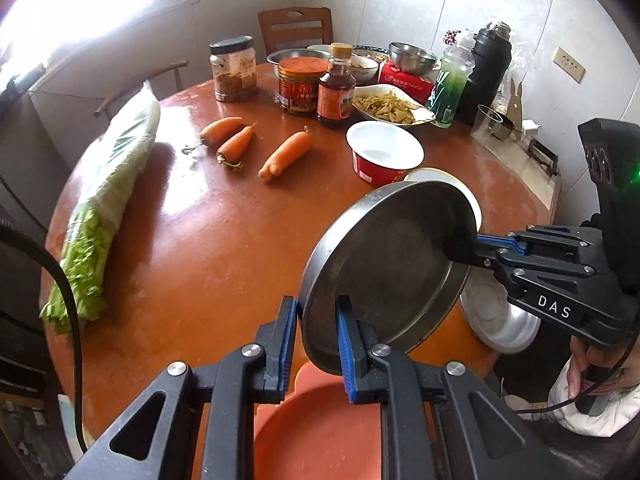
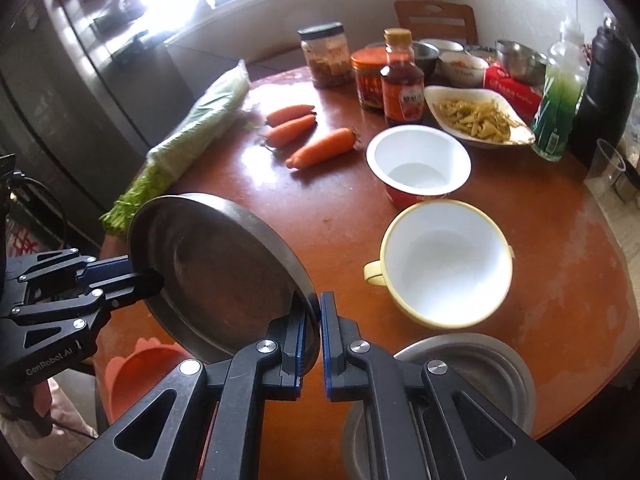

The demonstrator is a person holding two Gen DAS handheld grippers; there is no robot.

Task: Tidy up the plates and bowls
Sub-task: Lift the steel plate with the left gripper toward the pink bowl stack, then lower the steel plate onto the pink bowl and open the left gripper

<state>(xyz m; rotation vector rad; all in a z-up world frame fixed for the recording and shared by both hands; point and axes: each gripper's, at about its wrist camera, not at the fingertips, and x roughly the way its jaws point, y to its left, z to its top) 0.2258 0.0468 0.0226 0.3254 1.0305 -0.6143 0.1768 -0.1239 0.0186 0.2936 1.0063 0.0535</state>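
A dark steel plate [image 1: 384, 264] [image 2: 224, 268] hangs tilted above the round brown table [image 1: 208, 240], held at opposite rims. My left gripper [image 1: 316, 308] [image 2: 148, 276] is shut on its near rim. My right gripper [image 2: 314, 312] [image 1: 460, 256] is shut on the other rim. A yellow-rimmed white bowl with a handle [image 2: 448, 264] stands just beyond the plate, mostly hidden in the left wrist view. Behind it stands a red cup-shaped bowl, white inside [image 1: 384, 152] [image 2: 418, 164]. A steel bowl [image 2: 480, 364] [image 1: 500, 316] sits at the table's near edge.
Three carrots [image 1: 248, 144] and a bagged cabbage [image 1: 108, 184] lie on the left. Jars, a sauce bottle [image 1: 336, 88], a dish of food [image 1: 390, 106], a green bottle and a black flask [image 1: 488, 72] crowd the far side. An orange plastic thing [image 1: 320, 420] is below the near edge.
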